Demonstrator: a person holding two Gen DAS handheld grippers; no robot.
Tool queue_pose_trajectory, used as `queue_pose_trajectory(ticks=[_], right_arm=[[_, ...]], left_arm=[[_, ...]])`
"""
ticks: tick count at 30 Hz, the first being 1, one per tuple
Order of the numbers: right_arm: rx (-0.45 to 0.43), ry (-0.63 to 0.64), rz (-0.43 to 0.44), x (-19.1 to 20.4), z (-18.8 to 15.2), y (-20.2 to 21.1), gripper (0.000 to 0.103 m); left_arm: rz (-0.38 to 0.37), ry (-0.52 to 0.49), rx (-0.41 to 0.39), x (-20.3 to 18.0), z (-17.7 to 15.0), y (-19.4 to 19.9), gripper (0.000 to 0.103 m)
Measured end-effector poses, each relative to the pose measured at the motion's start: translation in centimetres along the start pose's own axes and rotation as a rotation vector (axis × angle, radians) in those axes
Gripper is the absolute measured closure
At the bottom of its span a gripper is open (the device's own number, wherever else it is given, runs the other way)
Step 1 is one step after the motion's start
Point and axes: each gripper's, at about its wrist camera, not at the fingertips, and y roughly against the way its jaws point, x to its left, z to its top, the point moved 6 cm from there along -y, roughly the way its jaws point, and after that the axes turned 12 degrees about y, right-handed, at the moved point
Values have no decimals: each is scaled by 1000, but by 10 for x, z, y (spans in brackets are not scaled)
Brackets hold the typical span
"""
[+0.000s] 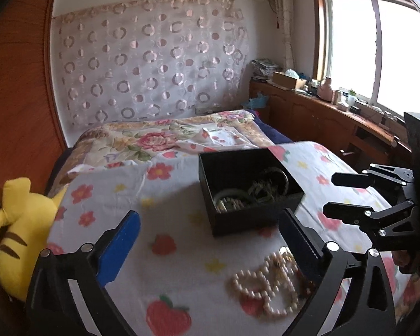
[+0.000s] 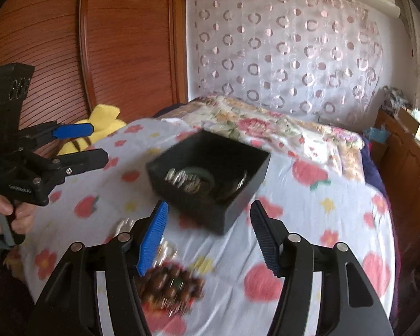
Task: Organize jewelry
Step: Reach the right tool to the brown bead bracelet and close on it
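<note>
A black open box [image 1: 254, 218] sits on the flowered bedsheet [image 1: 170, 240] and holds several bracelets and bangles [image 1: 238, 198]. My left gripper [image 1: 210, 215] is open wide just in front of the box, with nothing between its fingers. A pale pearl necklace [image 1: 268, 285] lies on the sheet beside its right finger. To the right, my right gripper [image 1: 330, 194] also hangs open and empty. In the right wrist view the right gripper [image 2: 208, 204] faces the box [image 2: 198, 210]. A brown bead bracelet [image 2: 170, 282] lies blurred under its left finger. A hand holds the left gripper [image 2: 98, 142] at the left.
A yellow plush toy [image 1: 19, 238] lies at the bed's left edge against the wooden wardrobe [image 2: 126, 42]. A folded floral quilt [image 1: 165, 137] lies behind the box. A wooden cabinet [image 1: 322, 117] with clutter runs under the window on the right.
</note>
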Motion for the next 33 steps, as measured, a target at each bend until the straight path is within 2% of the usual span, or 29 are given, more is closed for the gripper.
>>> queue_pose_trajectory(ticks=[2,4,7,15,20,28,29,31,33], right_arm=[[22,-22,23,4,-11,1,40],[60,-32,57,9,-22,-2,55],[103,-14,83,19,-35,-10,61],[125,15,125,40,-45,-14,64],[146,65,155,48,-45,-14,64],[178,117,153,54,-42,-27,65],[175,114,158,54,-42,-27,68],[167,116,170,55,-42,-24,84],[156,137,148,57,-44,-21,86]], left_arm=[[-9,7,11,1,-11,4,8],[-16,21,22,3,-22,9,8],[-25,54,43,8,-37,15,8],[-2,28,63,18,-60,28,8],[-3,30,63,19,-63,30,8],[3,33,65,19,-67,34,8],[2,35,64,19,-66,32,8],[2,35,64,19,-66,32,8],[0,40,69,19,-70,33,8]])
